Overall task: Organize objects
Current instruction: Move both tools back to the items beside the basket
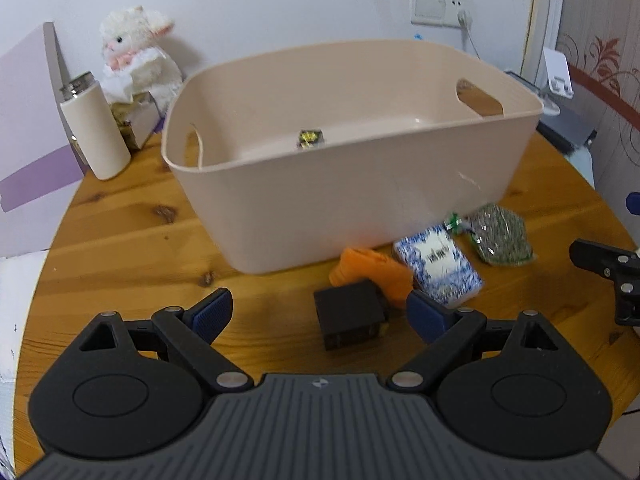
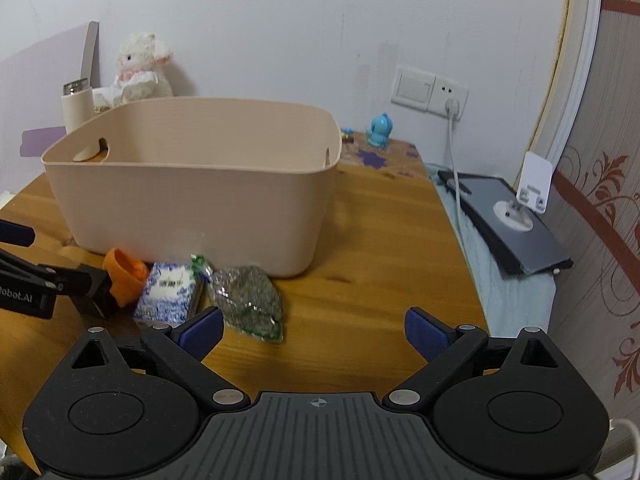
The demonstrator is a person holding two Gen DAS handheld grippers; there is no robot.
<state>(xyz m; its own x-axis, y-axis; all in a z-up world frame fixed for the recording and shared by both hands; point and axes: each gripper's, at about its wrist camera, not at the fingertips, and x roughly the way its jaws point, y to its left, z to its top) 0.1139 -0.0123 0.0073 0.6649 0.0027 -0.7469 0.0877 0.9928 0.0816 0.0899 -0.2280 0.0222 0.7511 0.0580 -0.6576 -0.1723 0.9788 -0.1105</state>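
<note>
Both grippers' fingers (image 1: 212,314) spread above table (image 2: 380,248).

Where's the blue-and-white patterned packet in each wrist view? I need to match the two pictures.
Left wrist: blue-and-white patterned packet lies right of centre, between an orange cloth and a clear bag of green bits.
Right wrist: the packet is lower left.
Shared landmark: the beige plastic tub behind it.
</note>
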